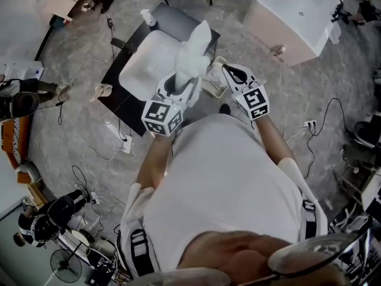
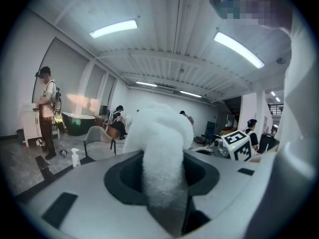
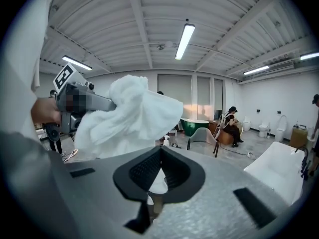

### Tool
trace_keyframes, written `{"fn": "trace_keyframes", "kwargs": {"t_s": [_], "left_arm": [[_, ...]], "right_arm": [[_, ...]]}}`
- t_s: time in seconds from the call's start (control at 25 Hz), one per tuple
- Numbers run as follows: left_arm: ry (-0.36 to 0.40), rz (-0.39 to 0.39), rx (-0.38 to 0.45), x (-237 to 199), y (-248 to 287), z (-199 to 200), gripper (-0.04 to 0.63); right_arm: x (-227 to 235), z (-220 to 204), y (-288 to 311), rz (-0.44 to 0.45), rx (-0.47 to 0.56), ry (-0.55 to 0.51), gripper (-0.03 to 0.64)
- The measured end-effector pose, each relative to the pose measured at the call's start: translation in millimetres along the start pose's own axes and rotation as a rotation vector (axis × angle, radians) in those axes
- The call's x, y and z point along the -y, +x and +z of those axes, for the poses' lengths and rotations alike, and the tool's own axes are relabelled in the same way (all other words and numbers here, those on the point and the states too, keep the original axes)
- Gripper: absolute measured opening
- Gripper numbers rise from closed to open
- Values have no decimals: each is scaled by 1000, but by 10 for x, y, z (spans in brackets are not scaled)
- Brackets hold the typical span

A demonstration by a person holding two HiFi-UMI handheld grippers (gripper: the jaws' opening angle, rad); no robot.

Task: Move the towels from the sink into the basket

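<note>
**A:** Where is the towel (image 1: 193, 52) at the moment?

**B:** Up in the air, clamped in the left tongs (image 2: 163, 164). The left gripper view shows 1 thick white fold running straight up between the 2 jaws, with the pads pressed on it from either side. The rest bunches above the tips.

**A:** And from above?

**B:** In the head view the towel stands over the right edge of the white sink (image 1: 138, 70). The sink is set into a dark bench (image 1: 127, 104), and a spray bottle (image 1: 147, 18) stands at the bench's far corner.

**A:** What about the right tongs (image 3: 159, 156)?

**B:** Clenched, with the tips meeting. A pale sliver shows through the gap behind the tips, but I cannot tell what it is. They sit just beside the towel's lower right edge, apart from it. The right gripper view has the towel off to the upper left, hanging from the other tool.

**A:** Is the basket in sight?

**B:** A pale boxy thing (image 1: 213, 88) sits just right of the sink, below the towel and between the 2 tools. I cannot say for certain that it is the basket.

**A:** Anything else nearby?

**B:** A white bathtub (image 1: 297, 8) at the upper right, well apart from the bench. Cables trail over the grey floor (image 1: 77, 142).
</note>
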State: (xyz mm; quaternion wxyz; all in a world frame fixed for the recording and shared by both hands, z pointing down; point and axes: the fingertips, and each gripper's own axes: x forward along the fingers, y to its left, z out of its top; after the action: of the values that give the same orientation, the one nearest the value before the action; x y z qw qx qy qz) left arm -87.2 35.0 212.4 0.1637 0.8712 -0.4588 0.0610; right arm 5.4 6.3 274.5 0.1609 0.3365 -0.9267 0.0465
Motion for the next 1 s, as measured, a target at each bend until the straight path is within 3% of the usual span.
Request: {"fn": "trace_keyframes", "kwargs": {"t_s": [0.24, 0.4, 0.6, 1.0], "left_arm": [[-6, -13, -66, 95, 382, -254, 163], [13, -13, -156, 91, 717, -724, 166], [-32, -64, -269, 100, 1239, -1514, 166], [-31, -10, -480, -423, 2339, -3676, 166]], "right_arm": [[178, -305, -20, 7, -55, 42, -3], [315, -732, 13, 0, -120, 79, -3], [533, -1382, 93, -7, -203, 132, -3], [871, -3131, 260, -6, -392, 241, -3]]}}
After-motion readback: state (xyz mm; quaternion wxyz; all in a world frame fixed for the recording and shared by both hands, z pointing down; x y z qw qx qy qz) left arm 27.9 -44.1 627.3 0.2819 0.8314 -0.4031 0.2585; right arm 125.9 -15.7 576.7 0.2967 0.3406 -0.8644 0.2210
